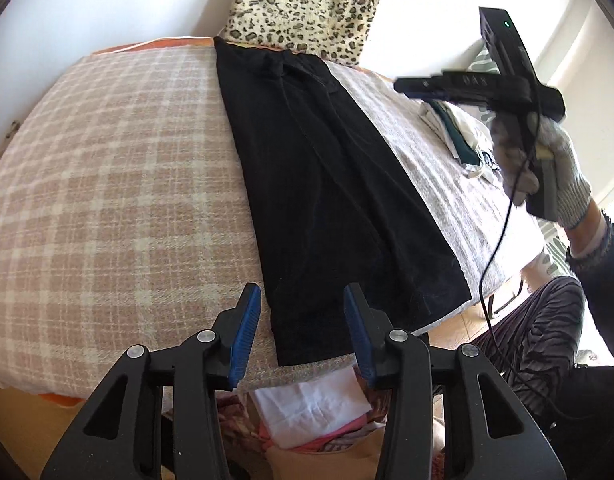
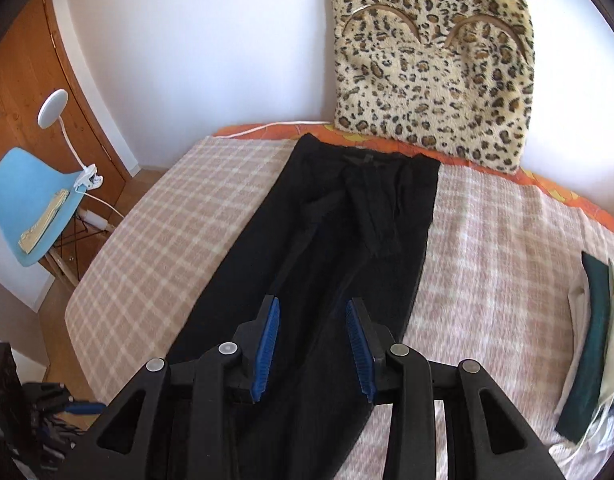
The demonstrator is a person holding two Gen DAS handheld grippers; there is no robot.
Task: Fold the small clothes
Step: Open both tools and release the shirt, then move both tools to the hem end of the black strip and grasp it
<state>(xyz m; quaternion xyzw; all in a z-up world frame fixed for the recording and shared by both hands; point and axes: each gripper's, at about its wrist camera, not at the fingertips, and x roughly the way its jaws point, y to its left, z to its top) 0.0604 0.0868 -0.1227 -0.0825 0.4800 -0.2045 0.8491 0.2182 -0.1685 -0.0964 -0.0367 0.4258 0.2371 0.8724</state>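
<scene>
A pair of black trousers [image 1: 331, 184] lies flat and lengthwise on a pink-and-cream checked blanket [image 1: 119, 184], folded leg on leg, waistband at the far end. My left gripper [image 1: 303, 332] is open and empty, hovering over the near hem end. The trousers also show in the right wrist view [image 2: 327, 248]. My right gripper [image 2: 313, 344] is open and empty above the lower legs. The right gripper also shows in the left wrist view [image 1: 403, 86], held in a gloved hand, raised to the right of the trousers.
A leopard-print cushion [image 2: 431, 76] leans on the wall behind the waistband. Folded green and white clothes [image 2: 587, 344] lie at the blanket's right side. A blue chair [image 2: 31, 204] with a clip lamp stands left. A pile of clothes [image 1: 315, 412] sits below the near edge.
</scene>
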